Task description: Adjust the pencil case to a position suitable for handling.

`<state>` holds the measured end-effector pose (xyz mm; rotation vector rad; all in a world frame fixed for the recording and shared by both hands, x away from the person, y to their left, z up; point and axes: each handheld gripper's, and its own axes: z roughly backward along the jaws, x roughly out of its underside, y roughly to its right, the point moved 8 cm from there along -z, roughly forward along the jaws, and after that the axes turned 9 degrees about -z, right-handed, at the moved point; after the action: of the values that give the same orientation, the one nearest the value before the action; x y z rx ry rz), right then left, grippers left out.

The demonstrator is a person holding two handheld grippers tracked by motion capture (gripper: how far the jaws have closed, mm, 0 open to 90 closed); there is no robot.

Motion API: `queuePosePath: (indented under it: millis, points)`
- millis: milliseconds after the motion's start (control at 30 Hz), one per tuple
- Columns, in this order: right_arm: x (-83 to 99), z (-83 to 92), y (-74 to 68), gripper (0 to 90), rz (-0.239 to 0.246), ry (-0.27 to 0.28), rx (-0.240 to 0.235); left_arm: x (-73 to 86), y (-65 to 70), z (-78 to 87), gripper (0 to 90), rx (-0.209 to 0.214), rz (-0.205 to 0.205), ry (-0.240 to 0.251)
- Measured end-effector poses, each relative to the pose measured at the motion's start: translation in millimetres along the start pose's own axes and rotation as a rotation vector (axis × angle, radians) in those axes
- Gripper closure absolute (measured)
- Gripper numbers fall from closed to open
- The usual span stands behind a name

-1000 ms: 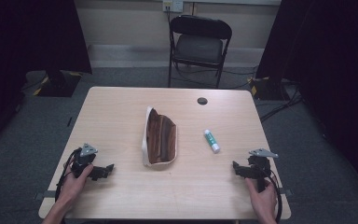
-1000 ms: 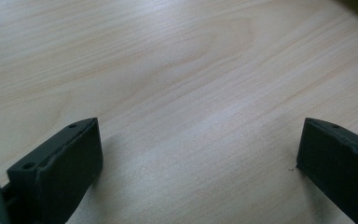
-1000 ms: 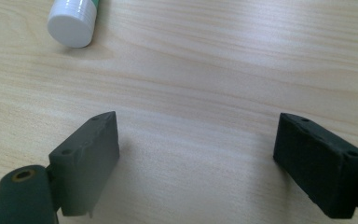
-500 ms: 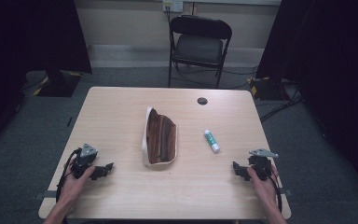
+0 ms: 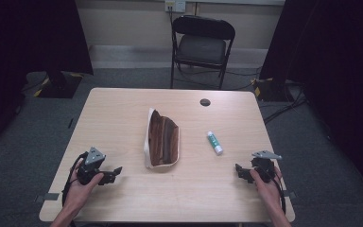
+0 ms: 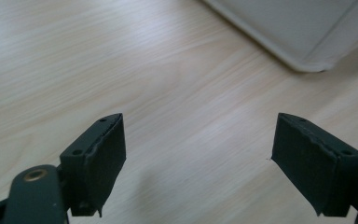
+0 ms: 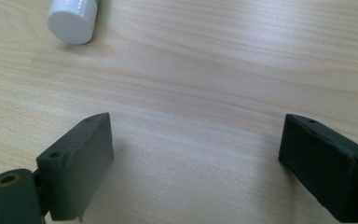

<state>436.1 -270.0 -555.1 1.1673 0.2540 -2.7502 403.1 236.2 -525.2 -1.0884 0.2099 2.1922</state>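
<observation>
Left gripper [image 5: 115, 170] at the near left of the table [image 5: 123, 113], held in the left hand [image 5: 81, 182], pointing right toward the pencil case [image 5: 162, 139]; jaws apart with only bare wood between them, just been closing a little from wider

In the left gripper view, black jaws standing wide over the wood grain, pale edge of the pencil case [image 6: 298, 28] at the top right, well clear of the pads

Middle of the table: brown pencil case with a white rim, lying lengthwise away from the person, open side up, near end rounded; apart from both grippers

Just right of it, small glue stick [image 5: 214, 142] with white cap and green band, lying flat, slanted, cap end toward the near right; not touching the case

Farther back, dark round grommet [image 5: 205, 102] in the tabletop; behind the table, black folding chair [image 5: 202, 45]

Near right: right gripper [image 5: 239, 170] in the right hand [image 5: 267, 182], pointing left, jaws spread wide and holding nothing, just been opening

In the right gripper view, white cap of the glue stick [image 7: 72, 21] at the top left, well ahead of the jaws, bare wood between them
</observation>
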Motion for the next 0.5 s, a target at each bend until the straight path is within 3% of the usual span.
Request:
queuePosePath:
  millis: [100,267,367,500]
  points:
    - [0.0,0.0,0.0,8.8,0.0,0.0,0.0,-7.8,8.0,0.0,17.5,0.015,-0.011,0.018]
    - [0.0,0.0,0.0,8.8,0.0,0.0,0.0,-23.7,23.9,3.1,19.9,0.084,-0.01,0.075]
    - [-0.3,-0.3,0.0,8.7,0.003,0.001,-0.002,-31.7,30.7,5.8,20.6,0.099,-0.014,0.096]
    - [-0.7,-0.7,-0.2,8.7,0.005,0.0,-0.004,-54.7,40.7,7.9,20.7,0.108,-0.044,0.142]
